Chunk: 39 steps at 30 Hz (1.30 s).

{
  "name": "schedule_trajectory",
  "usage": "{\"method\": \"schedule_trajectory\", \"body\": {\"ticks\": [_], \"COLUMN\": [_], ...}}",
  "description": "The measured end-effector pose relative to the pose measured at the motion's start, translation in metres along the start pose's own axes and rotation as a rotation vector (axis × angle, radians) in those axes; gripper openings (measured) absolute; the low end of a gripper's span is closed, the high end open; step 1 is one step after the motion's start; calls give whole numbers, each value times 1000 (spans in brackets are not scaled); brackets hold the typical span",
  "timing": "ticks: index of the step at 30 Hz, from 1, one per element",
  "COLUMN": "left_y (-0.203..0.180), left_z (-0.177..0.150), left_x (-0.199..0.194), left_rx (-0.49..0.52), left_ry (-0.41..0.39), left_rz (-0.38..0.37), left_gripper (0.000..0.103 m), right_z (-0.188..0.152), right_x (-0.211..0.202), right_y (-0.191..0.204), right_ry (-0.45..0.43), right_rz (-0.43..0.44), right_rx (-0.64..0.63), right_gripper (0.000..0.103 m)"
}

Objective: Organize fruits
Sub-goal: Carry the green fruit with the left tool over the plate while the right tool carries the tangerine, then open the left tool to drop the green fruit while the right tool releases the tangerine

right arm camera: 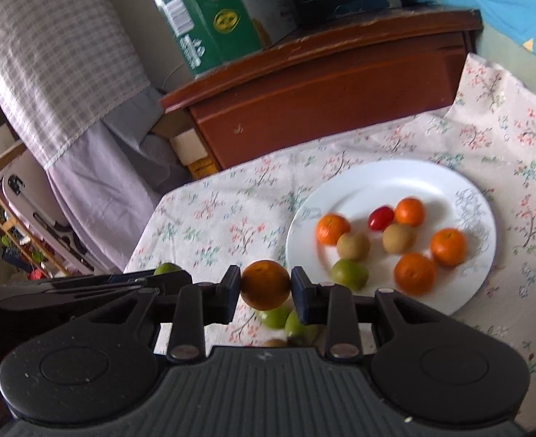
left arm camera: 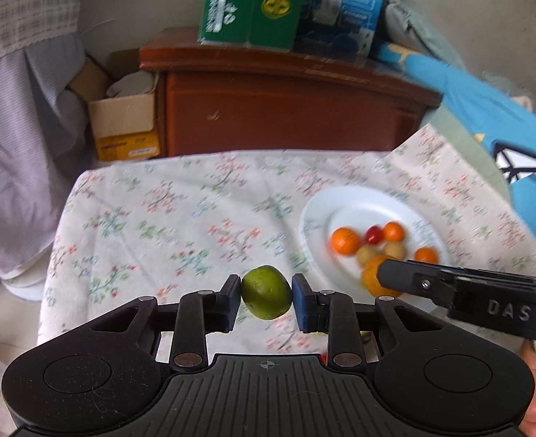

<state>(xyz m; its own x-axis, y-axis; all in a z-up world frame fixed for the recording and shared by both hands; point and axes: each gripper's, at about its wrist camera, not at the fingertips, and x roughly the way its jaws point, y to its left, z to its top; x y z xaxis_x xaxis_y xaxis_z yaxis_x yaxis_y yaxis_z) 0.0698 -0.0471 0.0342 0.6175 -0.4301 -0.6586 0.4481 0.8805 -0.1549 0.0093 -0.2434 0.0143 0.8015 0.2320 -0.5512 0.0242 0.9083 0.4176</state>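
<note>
My left gripper (left arm camera: 266,291) is shut on a green fruit (left arm camera: 266,292) and holds it above the floral tablecloth, left of the white plate (left arm camera: 362,196). My right gripper (right arm camera: 266,287) is shut on an orange (right arm camera: 265,284) and holds it above the cloth just left of the plate (right arm camera: 395,178). The plate holds several oranges, two brownish fruits, a red tomato (right arm camera: 380,217) and a green fruit (right arm camera: 349,274). Two more green fruits (right arm camera: 289,322) lie on the cloth under my right gripper. The right gripper with its orange shows in the left wrist view (left arm camera: 375,276).
A brown wooden cabinet (left arm camera: 289,109) stands behind the table with a green box (left arm camera: 249,0) and a blue box (left arm camera: 344,3) on top. A cardboard box (left arm camera: 122,120) sits left of it. Blue cloth (left arm camera: 486,109) lies at the right. A draped chair (right arm camera: 49,54) stands at the left.
</note>
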Motion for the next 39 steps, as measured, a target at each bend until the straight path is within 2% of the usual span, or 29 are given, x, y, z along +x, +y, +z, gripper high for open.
{"method": "schedule_trajectory", "body": {"ticks": [4,11,15,19,25,39], "left_y": [-13,-25,-35,-40,-42,-60], "left_z": [15,35,46,52,56,58], "left_x": [-4,8,25,48,73,115], "left_rx": [23,3,44,40,49,69], "left_ry": [-32,-30,-22,22,57,93], "left_rz": [-44,-114,-124,-154,-159,-174], "left_gripper": [28,28,28,28,28,28], "right_z": [22,52,60,62,57,50], "right_x": [-17,-28,-22,-12,2,25], "right_y": [-16,-48,-64,-82,-102,-119], "right_ry": [-60,-111,-95,-68,-27,28], "right_rz": [-10,-49,-72,-80,-110,-175], "right_rx": [55,121,137,194,267,304], "right_gripper": [30,30,30,30,30,31]}}
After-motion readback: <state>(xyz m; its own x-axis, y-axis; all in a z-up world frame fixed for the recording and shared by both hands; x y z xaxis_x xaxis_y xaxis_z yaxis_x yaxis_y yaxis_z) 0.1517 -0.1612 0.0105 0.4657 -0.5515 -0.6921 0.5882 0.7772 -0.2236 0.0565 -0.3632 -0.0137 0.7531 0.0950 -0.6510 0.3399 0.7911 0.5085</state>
